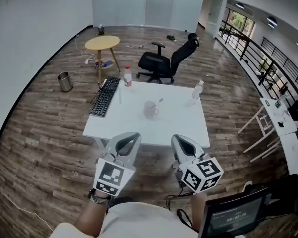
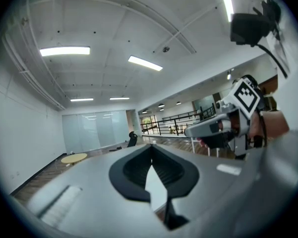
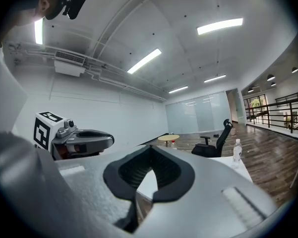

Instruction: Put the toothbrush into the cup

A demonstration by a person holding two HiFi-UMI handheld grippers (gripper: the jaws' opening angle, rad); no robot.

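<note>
A translucent pinkish cup (image 1: 151, 109) stands near the middle of the white table (image 1: 188, 128). A thin pale stick (image 1: 120, 94), which looks like the toothbrush, lies left of it beside the keyboard. A small dark-tipped item (image 1: 160, 100) lies just behind the cup. My left gripper (image 1: 130, 137) and right gripper (image 1: 181, 139) are held side by side in front of the table's near edge, well short of the cup. In the left gripper view the left gripper (image 2: 151, 148) is shut and holds nothing. The right gripper (image 3: 149, 150) is also shut and holds nothing.
On the table lie a black keyboard (image 1: 105, 96), a red-capped bottle (image 1: 128, 76) and a clear water bottle (image 1: 197, 89). Behind it stand a black office chair (image 1: 166, 61), a round yellow side table (image 1: 102, 42) and a metal bin (image 1: 65, 81). A white desk (image 1: 280, 123) stands at right.
</note>
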